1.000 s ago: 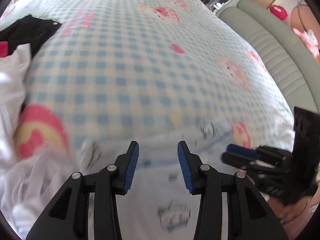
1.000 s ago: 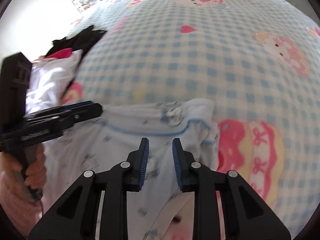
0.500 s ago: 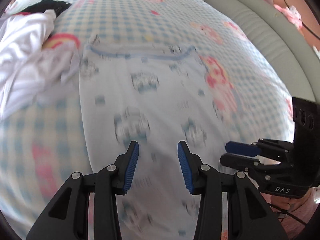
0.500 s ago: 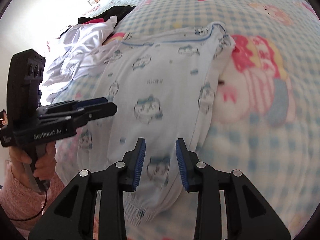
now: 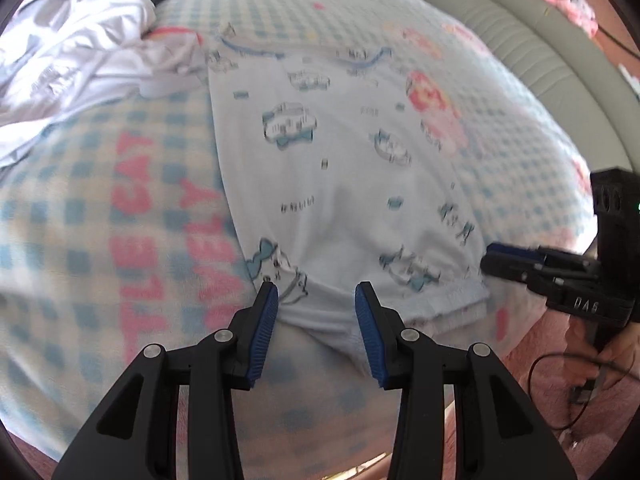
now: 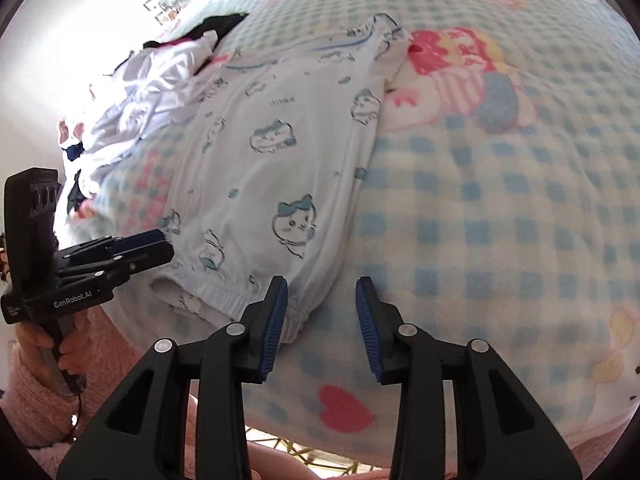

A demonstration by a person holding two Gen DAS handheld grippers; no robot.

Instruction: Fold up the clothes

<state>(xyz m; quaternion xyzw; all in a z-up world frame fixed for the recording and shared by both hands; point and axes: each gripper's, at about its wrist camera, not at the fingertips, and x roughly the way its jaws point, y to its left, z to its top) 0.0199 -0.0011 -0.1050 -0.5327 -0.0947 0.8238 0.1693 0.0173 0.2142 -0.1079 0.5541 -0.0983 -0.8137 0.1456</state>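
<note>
A: Both claws have been drawn back to the near hem of the pale printed garment (image 5: 340,184), which a second ago was only seen at its far collar edge.

B: Confirmed. The garment is laid out flat and lengthwise on the checked bedspread (image 5: 100,240), collar end far, hem end near.

A: The left claw (image 5: 316,312) is held open, its blue pads spread either side of the hem's left portion. Nothing is gripped between them.

B: And the right claw (image 6: 322,312) is likewise held apart, its left pad just over the garment's right hem corner, the other pad over bare bedspread.

A: From the left wrist view, the right claw is seen at the garment's right hem corner; whether cloth is touched there cannot be told.

B: Beyond the garment's far left corner, a crumpled heap of white clothing (image 5: 80,48) is seen, touching or overlapping the collar edge.

A: A black item (image 6: 216,26) is noted past that heap, further from the garment.

B: To the garment's right, a grey padded bed rim (image 5: 540,52) is seen, well apart.
</note>
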